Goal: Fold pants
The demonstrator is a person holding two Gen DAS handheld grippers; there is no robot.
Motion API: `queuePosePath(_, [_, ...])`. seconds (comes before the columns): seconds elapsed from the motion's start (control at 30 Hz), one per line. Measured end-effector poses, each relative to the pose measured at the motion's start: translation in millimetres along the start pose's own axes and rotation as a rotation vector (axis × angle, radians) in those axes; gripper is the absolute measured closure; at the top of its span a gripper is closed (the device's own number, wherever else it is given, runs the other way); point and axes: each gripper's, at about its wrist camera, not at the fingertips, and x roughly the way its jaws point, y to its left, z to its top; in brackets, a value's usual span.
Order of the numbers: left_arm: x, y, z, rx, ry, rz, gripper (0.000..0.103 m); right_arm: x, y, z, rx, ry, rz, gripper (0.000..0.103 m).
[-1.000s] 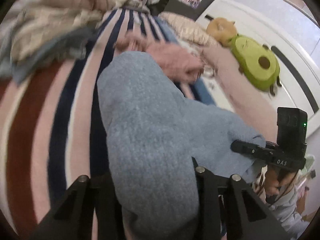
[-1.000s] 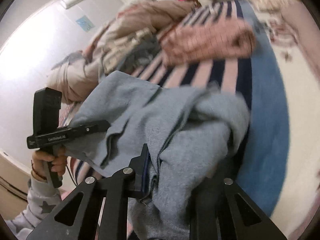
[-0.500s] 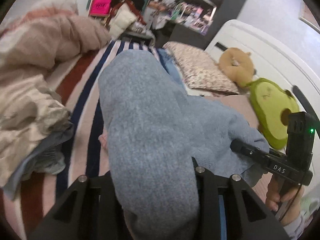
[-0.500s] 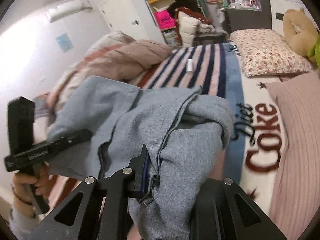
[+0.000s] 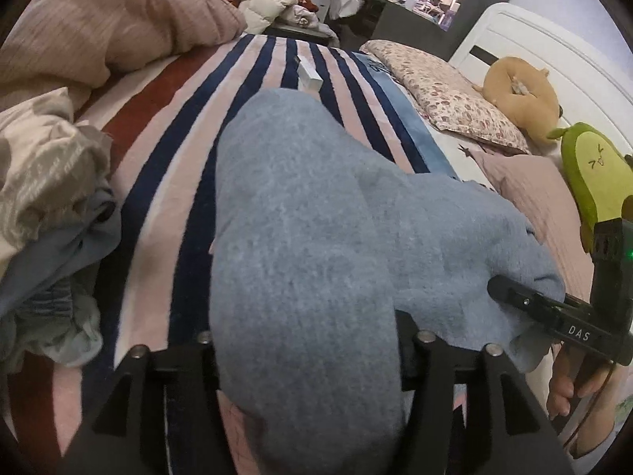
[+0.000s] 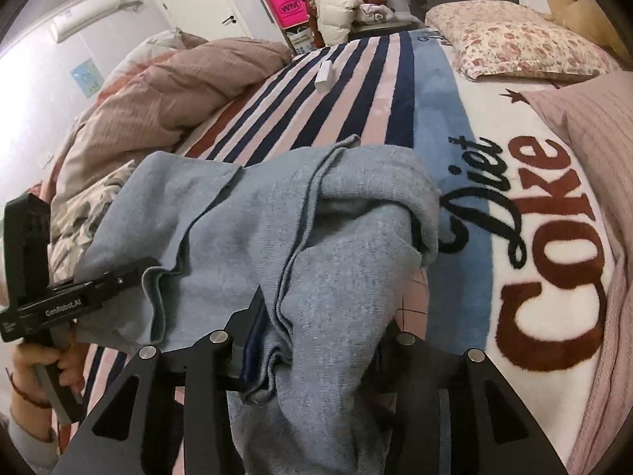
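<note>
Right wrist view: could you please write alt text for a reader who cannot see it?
Grey-blue pants lie bunched between the right gripper fingers, whose jaws are opening, above a striped blanket. At far left, a hand holds the left gripper at the fabric's other end.

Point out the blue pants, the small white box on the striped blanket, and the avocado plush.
blue pants (image 5: pixel 300 245), left wrist view, middle of the draped fabric.
small white box (image 6: pixel 325 76), right wrist view, its top face.
avocado plush (image 5: pixel 593 174), left wrist view, its pale face.

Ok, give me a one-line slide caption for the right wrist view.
Right gripper opening around bunched grey-blue knit pants above the striped Diet Coke blanket.
</note>
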Motion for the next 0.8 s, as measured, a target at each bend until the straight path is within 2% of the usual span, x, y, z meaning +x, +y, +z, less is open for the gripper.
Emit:
queuePosePath(0.33, [-33.1,-10.2,-14.9,0.031,0.004,0.077,0.041,-32.7,8.1,-12.0,0.014,0.003,-0.079,0.057])
queuePosePath(0.53, [-68.0,-21.2,-36.3,0.067,-0.029,0.109,0.033,-66.3,11.5,-34.0,0.028,-0.045,-0.115,0.041])
queuePosePath(0.67, [-104.4,-34.1,-63.8,0.088,-0.093,0.111,0.025,-89.4,17.3,-60.1,0.046,-0.070,-0.115,0.039])
queuePosePath(0.8, [-154.6,-59.2,-103.6,0.169,-0.203,0.151,0.024,-122.6,42.9,-95.6,-0.020,-0.115,-0.130,0.031])
